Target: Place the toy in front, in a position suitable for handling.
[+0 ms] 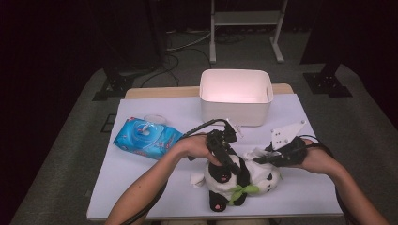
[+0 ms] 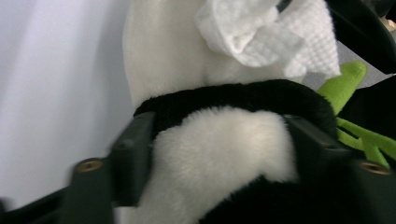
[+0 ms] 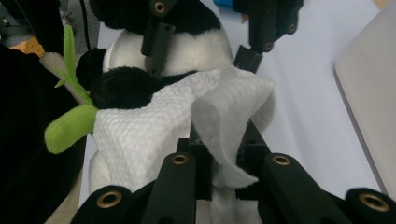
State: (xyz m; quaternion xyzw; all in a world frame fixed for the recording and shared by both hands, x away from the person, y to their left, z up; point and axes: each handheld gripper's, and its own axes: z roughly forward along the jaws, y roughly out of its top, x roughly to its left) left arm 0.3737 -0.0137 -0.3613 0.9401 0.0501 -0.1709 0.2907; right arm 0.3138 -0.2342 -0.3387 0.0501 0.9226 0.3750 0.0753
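White tabletop bears a bin; right gripper pinches wipe, left gripper straddles panda.

Dark lab, equipment stands, floor cables, covered table

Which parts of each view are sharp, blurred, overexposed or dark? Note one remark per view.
High view: the white bin glows overexposed pink-white, the floor beyond the table lies in darkness. Left gripper view: the panda toy's fur is fairly sharp, the near jaws are smeared with blur. Right gripper view: the white wipe's weave is crisp, the toy behind it is softer.
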